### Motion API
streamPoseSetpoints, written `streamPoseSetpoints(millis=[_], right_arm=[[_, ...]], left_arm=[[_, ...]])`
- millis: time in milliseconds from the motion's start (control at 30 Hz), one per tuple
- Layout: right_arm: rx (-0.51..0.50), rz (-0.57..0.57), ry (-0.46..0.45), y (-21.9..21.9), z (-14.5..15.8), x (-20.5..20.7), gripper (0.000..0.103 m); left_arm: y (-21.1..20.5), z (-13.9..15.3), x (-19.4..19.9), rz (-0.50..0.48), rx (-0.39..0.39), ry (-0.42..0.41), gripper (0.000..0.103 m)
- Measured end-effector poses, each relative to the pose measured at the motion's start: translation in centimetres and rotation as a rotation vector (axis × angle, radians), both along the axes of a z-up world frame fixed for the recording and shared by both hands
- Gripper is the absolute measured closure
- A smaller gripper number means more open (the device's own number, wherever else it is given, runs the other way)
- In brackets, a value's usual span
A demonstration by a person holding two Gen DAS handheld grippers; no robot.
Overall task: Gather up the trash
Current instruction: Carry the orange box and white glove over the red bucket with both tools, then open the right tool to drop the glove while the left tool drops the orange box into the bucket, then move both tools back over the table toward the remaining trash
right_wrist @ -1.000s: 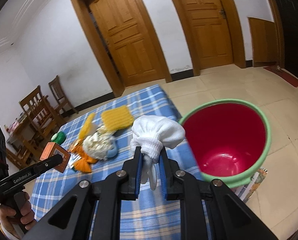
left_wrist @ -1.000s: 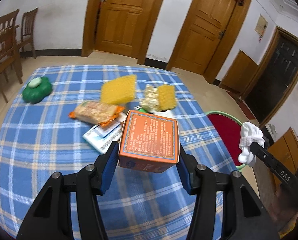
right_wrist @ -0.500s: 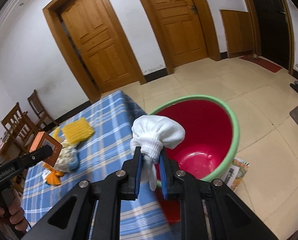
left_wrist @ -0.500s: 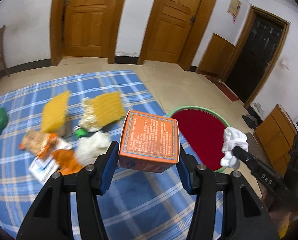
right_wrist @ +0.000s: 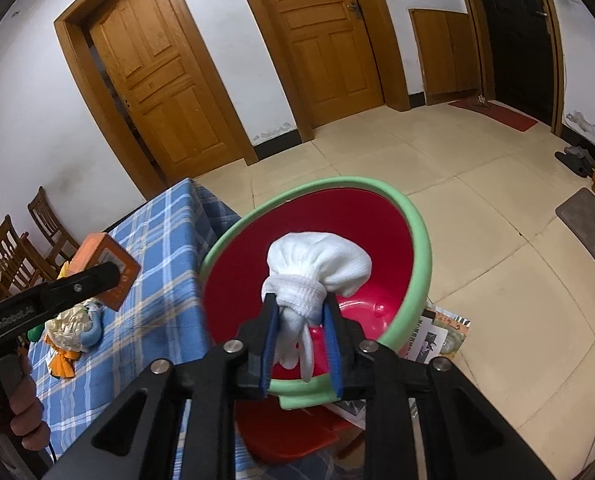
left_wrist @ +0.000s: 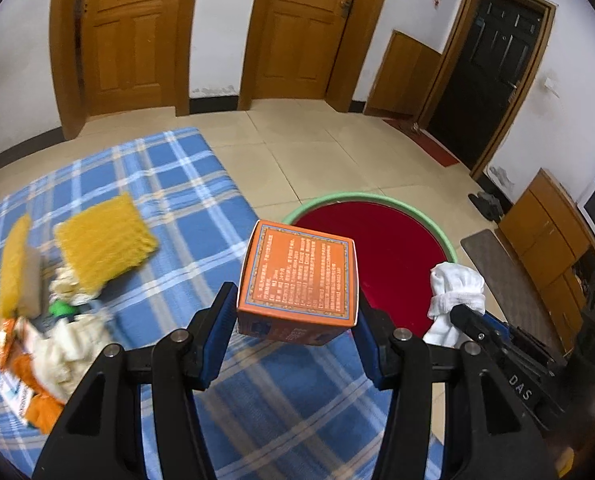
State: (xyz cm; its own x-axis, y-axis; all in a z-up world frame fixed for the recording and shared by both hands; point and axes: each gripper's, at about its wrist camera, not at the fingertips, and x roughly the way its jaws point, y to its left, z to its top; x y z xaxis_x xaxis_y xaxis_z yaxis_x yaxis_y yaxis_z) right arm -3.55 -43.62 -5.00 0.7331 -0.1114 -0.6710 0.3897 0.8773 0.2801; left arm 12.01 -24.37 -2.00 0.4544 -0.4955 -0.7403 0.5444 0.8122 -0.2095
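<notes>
White bundle now over red bin, box nearer.

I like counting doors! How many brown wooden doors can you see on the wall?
2: one wooden door behind the blue checked table, another to its right. The far-right doorway is dark, not brown.

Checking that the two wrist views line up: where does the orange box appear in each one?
Left wrist: the orange box sits at centre, clamped in the left gripper.
Right wrist: the same box is at the left edge, in front of the blue checked tablecloth.
Shared landmark: the red bin with a green rim.
</notes>
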Motion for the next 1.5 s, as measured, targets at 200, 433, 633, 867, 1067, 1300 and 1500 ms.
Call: streamPoseSetpoints(millis=[200, 433, 633, 867, 1067, 1300, 1500], right_arm=[[0.01, -0.011, -0.009, -1.1, -0.4, -0.4, 0.066], [0.028, -0.037, -0.022, -2.0, -0.5, -0.5, 0.064], [0.046, -0.065, -0.028, -2.8, -0.8, -1.0, 0.064], [0.057, -0.073, -0.038, -3.0, -0.8, -1.1, 0.063], [0.059, -0.068, -0.045, -2.8, -0.6, -1.2, 0.059], [0.063, -0.045, -0.057, -2.1, -0.1, -1.3, 0.055], [0.064, -0.019, -0.075, -1.2, 0.6, -1.5, 0.048]], left_arm=[[-2.1, -1.0, 0.6, -0.028, 0.015, 0.018, 0.048], [-3.8, -1.8, 0.9, -0.055, 0.023, 0.028, 0.048], [-5.1, -2.1, 0.7, -0.081, 0.031, 0.03, 0.046], [-5.7, -1.8, 0.0, -0.089, 0.049, 0.011, 0.044], [-4.7, -1.3, -0.3, -0.07, 0.029, 0.023, 0.044], [-2.1, -0.5, -1.1, -0.025, 0.0, 0.03, 0.044], [0.1, 0.4, -1.9, 0.017, -0.017, 0.021, 0.044]])
